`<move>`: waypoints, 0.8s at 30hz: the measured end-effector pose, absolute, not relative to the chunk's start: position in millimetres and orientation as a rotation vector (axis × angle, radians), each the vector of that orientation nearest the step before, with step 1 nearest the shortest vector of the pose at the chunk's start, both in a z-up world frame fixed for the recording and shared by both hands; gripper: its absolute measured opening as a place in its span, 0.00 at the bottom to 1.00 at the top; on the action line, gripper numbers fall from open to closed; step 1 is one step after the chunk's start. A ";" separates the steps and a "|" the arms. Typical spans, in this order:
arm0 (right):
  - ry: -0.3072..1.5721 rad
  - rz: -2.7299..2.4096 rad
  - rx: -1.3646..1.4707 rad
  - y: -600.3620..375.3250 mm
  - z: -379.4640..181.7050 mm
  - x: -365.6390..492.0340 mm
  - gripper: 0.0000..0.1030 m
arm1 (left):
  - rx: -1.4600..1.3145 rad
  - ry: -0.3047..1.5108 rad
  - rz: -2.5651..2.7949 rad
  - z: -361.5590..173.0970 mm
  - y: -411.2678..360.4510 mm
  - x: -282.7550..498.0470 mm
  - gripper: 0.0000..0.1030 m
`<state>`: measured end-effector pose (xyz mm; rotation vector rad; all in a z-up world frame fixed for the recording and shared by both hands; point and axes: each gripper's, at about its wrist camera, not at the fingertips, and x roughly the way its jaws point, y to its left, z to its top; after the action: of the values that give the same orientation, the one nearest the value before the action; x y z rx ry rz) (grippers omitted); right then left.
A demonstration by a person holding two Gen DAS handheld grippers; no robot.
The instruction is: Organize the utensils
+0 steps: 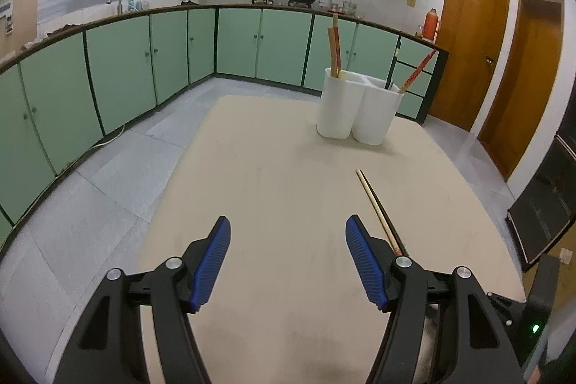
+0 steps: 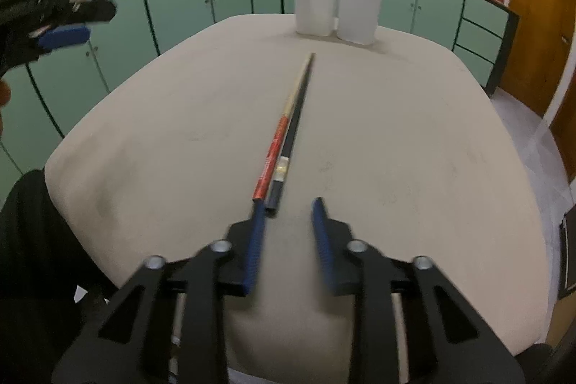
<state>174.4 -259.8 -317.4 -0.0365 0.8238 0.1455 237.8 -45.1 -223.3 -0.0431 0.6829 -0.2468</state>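
Observation:
Two chopsticks lie side by side on the beige table (image 2: 162,132): a red-and-tan one (image 2: 276,146) and a black one (image 2: 294,128). Their near ends rest just ahead of my right gripper (image 2: 288,204), whose jaws stand narrowly open with no pad pressing on them. In the left wrist view the same pair (image 1: 378,207) lies right of my left gripper (image 1: 288,222), which is open wide and empty above the table. A white two-compartment holder (image 1: 356,110) (image 2: 336,6) stands at the far edge, with red chopsticks (image 1: 334,45) in its compartments.
Green cabinets (image 1: 144,60) run along the left and back walls, and wooden doors (image 1: 468,42) stand at the right. A black unit (image 1: 547,204) is beside the table's right edge. A dark sleeve (image 2: 28,240) is at the near left.

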 end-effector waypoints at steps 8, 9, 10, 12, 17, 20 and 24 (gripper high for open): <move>0.815 0.134 -0.037 -271.7 -319.5 173.0 0.18 | -0.032 0.710 -0.260 -233.7 -53.4 242.1 0.63; 0.812 0.142 -0.046 -270.0 -319.7 174.4 0.18 | -0.035 0.716 -0.261 -235.3 -54.0 242.4 0.63; 0.809 0.148 -0.050 -269.7 -319.9 174.3 0.18 | -0.036 0.719 -0.261 -236.3 -54.2 242.7 0.63; 0.811 0.150 -0.045 -272.1 -320.8 177.6 0.13 | -0.037 0.724 -0.258 -238.4 -53.3 242.2 0.63; 0.816 0.081 0.038 -300.2 -319.8 181.9 0.06 | -0.041 0.737 -0.254 -242.9 -53.5 243.4 0.63; 0.811 0.009 0.045 -312.6 -319.8 175.7 0.06 | -0.034 0.742 -0.262 -246.5 -59.2 242.7 0.63; 0.806 -0.067 0.068 -329.3 -319.6 169.0 0.06 | -0.041 0.758 -0.286 -256.1 -76.4 241.7 0.63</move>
<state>169.0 -329.3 -319.6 0.0675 0.8057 -0.0666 241.7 -76.4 -256.1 -0.0411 0.7576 -0.2863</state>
